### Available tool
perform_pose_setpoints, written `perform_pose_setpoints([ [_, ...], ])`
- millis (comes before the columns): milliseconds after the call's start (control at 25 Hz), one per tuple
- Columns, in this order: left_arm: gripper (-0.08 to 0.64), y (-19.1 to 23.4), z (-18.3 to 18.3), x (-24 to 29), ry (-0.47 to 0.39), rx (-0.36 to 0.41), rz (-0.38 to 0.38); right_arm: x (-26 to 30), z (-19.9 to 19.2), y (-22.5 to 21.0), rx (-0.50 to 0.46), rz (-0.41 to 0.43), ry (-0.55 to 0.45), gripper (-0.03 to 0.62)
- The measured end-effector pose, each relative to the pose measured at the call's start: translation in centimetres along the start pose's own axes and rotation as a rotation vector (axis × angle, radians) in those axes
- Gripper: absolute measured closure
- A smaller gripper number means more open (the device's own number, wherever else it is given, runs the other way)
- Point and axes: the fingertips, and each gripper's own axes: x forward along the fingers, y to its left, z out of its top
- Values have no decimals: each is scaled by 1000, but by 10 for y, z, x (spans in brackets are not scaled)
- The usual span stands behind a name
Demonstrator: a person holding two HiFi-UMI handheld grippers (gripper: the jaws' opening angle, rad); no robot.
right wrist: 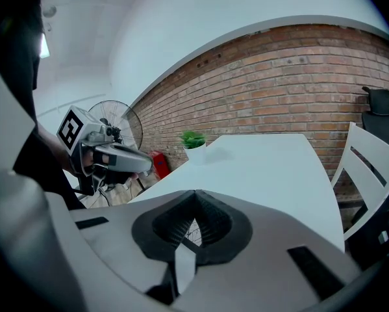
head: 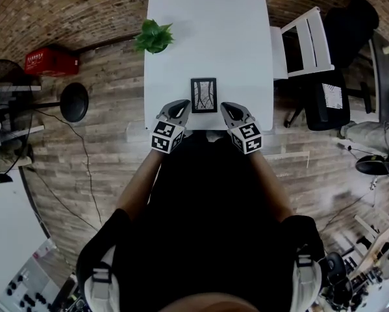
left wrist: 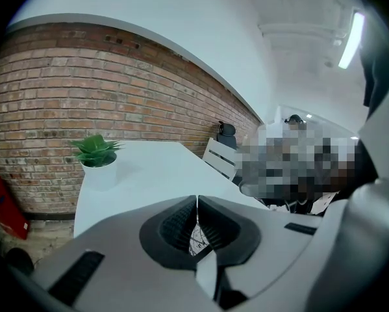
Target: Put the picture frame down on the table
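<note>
1. The picture frame [head: 204,95] sits near the front edge of the white table [head: 207,38]; whether flat or leaning, I cannot tell.
2. The left gripper [head: 184,104] and right gripper [head: 224,105] flank it, jaws clenched together, empty.
3. In the gripper views the jaws hide most of it.

Head camera looks steeply down on the tabletop [head: 207,38]; both gripper cameras skim low across it, sharing the plant [left wrist: 97,151].

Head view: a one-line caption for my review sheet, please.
Picture frame on white table between left gripper and right gripper, both shut; potted plant at left edge.
</note>
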Motion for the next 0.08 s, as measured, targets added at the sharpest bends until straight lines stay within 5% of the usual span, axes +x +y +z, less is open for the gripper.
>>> perform_pose_setpoints([
  [80, 535, -1, 0, 1, 1, -4, -3, -1, 7, 3, 19, 5, -2, 595],
])
